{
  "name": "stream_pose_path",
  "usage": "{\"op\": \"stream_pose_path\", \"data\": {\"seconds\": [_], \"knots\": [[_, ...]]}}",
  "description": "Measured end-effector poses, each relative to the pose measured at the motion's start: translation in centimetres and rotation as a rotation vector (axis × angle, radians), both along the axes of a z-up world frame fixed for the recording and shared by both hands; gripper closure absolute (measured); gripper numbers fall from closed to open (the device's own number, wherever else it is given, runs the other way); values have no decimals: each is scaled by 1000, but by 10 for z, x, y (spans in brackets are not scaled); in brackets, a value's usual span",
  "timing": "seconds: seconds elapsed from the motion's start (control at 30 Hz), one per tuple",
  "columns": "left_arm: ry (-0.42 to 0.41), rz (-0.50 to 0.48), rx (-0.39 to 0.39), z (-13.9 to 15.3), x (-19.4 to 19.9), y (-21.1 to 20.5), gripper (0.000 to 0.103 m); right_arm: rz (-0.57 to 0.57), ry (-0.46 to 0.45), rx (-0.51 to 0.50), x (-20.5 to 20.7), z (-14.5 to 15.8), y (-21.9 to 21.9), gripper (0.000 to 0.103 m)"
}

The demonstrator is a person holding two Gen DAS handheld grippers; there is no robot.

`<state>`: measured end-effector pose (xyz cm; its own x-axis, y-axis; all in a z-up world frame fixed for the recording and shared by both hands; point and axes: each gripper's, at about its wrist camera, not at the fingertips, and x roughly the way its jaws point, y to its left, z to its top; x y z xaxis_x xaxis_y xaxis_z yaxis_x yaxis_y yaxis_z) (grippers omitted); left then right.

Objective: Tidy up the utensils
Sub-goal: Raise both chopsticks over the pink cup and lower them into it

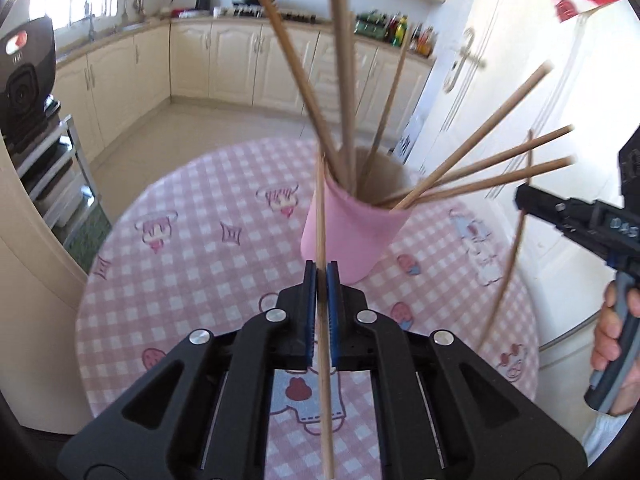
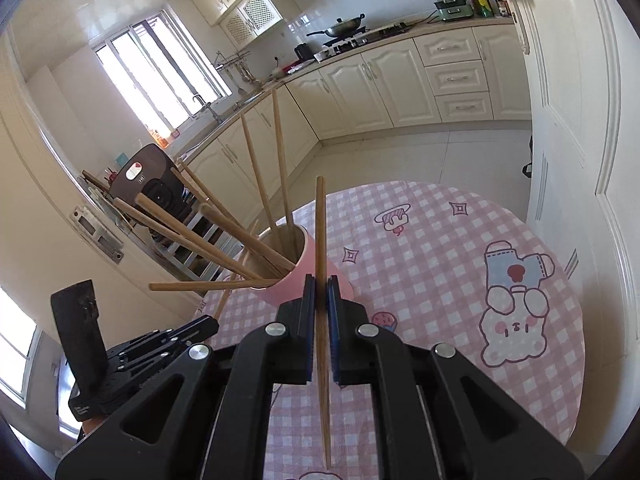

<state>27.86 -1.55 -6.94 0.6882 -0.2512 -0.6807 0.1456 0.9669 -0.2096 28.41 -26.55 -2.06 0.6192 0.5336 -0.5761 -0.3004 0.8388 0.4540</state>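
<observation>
left wrist view: my left gripper (image 1: 321, 270) is clenched on one chopstick (image 1: 320, 208), pads pinching it mid-shaft so it stands near upright and both ends stay free for aiming. pink cup (image 1: 352, 232) sits just beyond at 12 o'clock on the checked tablecloth (image 1: 180, 264), already w/ a fan of chopsticks (image 1: 480, 176) leaning out toward 2-3 o'clock; they splay bc the cup is wide. right gripper shows at 3 o'clock w/ the person's hand (image 1: 612, 336) on its handle, its stick (image 1: 508, 272) hanging down. right wrist view: right gripper (image 2: 321, 282) also clamped on a single chopstick (image 2: 320, 232), upright, cup (image 2: 288, 268) at 11 o'clock just behind the tips. i judge both sticks are meant to drop in the cup next.
</observation>
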Motion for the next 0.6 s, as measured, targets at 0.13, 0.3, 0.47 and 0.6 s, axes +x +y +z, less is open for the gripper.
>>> {"op": "stream_pose_path", "data": {"seconds": [0.13,0.3,0.47,0.6], "knots": [[-92,6,-24,22,-26,12,98,-6,-55,-15,-14,14,3,98],[-111,4,-39,28,-44,23,98,3,-85,-9,-26,24,10,98],[-168,21,-96,34,-65,42,98,12,-137,-4,-37,32,16,98],[-206,16,-148,36,-74,48,98,22,-192,-30,-49,41,28,98]]}}
